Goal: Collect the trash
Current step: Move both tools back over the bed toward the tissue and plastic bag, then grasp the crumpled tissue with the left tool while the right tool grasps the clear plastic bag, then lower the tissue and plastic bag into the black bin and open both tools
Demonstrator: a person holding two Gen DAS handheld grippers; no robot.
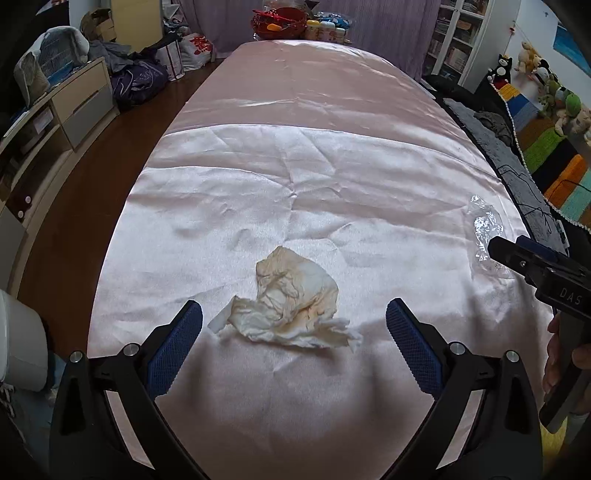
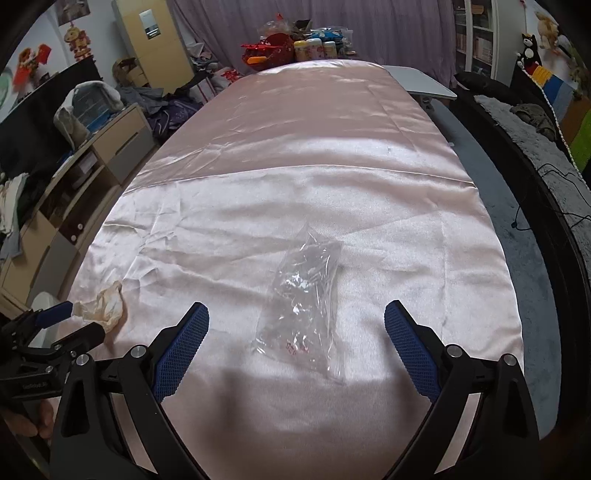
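Observation:
A crumpled, stained white tissue (image 1: 291, 302) lies on the pink satin cloth (image 1: 295, 177) just ahead of my left gripper (image 1: 293, 314), which is open and empty, its blue pads to either side of it. A clear crumpled plastic bag (image 2: 306, 306) lies on the cloth between the open, empty fingers of my right gripper (image 2: 297, 314). The bag also shows in the left wrist view (image 1: 485, 229) beside the right gripper (image 1: 496, 249). The tissue shows in the right wrist view (image 2: 103, 304) next to the left gripper (image 2: 79, 321).
The long table carries a red basket (image 1: 280, 22) and jars (image 1: 327, 29) at its far end. A white bin (image 1: 20, 343) stands at the near left. Drawers (image 1: 81, 103) and bags line the left; a grey couch (image 1: 495, 147) with a knitted blanket runs along the right.

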